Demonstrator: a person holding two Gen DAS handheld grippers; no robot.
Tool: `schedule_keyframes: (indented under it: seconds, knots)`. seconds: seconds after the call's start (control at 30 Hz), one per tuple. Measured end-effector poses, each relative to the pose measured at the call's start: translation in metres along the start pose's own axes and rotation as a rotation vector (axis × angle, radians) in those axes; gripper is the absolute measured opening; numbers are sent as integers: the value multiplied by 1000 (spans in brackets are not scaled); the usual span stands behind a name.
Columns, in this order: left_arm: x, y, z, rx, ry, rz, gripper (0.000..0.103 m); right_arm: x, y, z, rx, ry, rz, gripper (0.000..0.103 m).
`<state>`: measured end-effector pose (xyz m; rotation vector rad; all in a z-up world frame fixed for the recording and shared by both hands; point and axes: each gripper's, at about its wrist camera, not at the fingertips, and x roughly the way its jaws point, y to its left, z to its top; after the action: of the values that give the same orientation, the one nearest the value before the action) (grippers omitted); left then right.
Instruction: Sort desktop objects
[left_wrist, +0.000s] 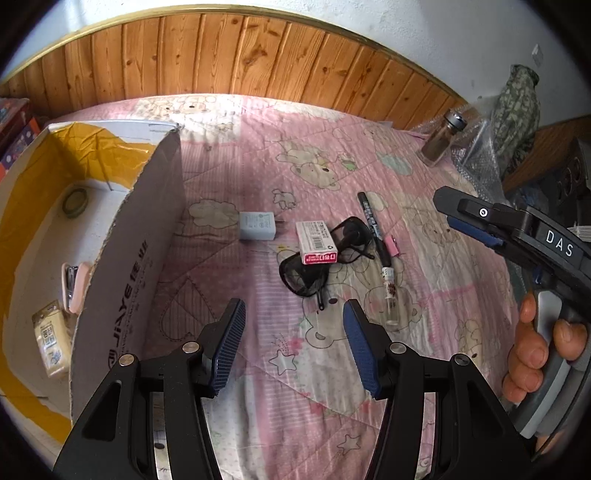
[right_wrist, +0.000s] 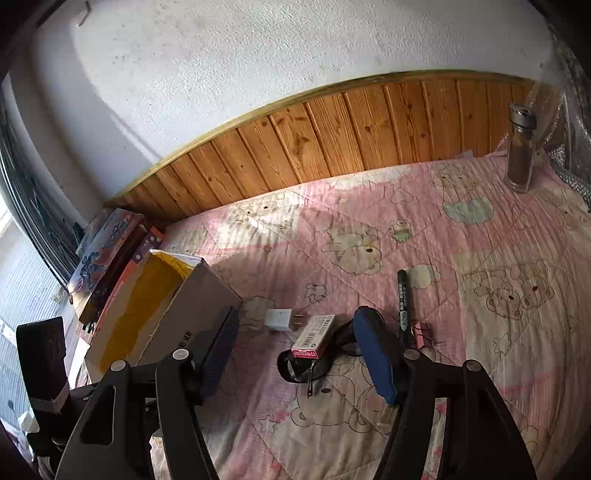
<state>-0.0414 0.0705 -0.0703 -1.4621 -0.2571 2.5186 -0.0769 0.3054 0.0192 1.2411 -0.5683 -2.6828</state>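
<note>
On the pink quilt lie a white charger, a small pink-and-white box resting on black sunglasses, a black marker, a pink clip and a small glass vial. My left gripper hangs open above the quilt, just short of the sunglasses. My right gripper is open over the same cluster, holding nothing. An open cardboard box stands to the left.
Inside the cardboard box are a tape roll, a pink stapler and a tissue pack. A glass bottle stands at the far right beside bubble wrap. Wooden panelling backs the quilt. Coloured boxes are stacked at the far left.
</note>
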Motion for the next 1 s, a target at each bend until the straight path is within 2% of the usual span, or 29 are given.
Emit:
schedule_keyframes:
  seconds: [0.1, 0.17, 0.3, 0.43, 0.47, 0.5, 0.57, 0.77, 0.83, 0.9, 1.0]
  knots:
    - [22, -10, 8, 63, 19, 29, 58, 22, -29, -4, 121, 87, 40, 63]
    - [33, -17, 14, 102, 29, 18, 58, 32, -48, -8, 212, 123, 61, 63]
    - [49, -26, 28, 130, 45, -28, 58, 51, -72, -12, 227, 176, -44, 63]
    - [74, -22, 47, 66, 78, -81, 58, 76, -82, -15, 114, 228, -143, 63]
    - [83, -20, 51, 48, 90, -83, 58, 82, -82, -15, 75, 240, -146, 55]
    - [91, -18, 55, 29, 100, -87, 58, 87, -80, -16, 34, 252, -147, 41]
    - [108, -17, 59, 6, 121, -94, 58, 96, -77, -16, -47, 267, -152, 31]
    - [147, -19, 63, -26, 163, -85, 58, 125, -73, -6, -241, 263, -196, 30]
    - [158, -18, 60, -30, 183, -76, 59, 136, -71, -1, -270, 252, -169, 28]
    - [161, -12, 58, -62, 174, -112, 60, 144, -69, 2, -306, 248, -182, 29]
    - [162, -4, 60, -95, 175, -153, 54, 149, -79, 5, -248, 298, -131, 31]
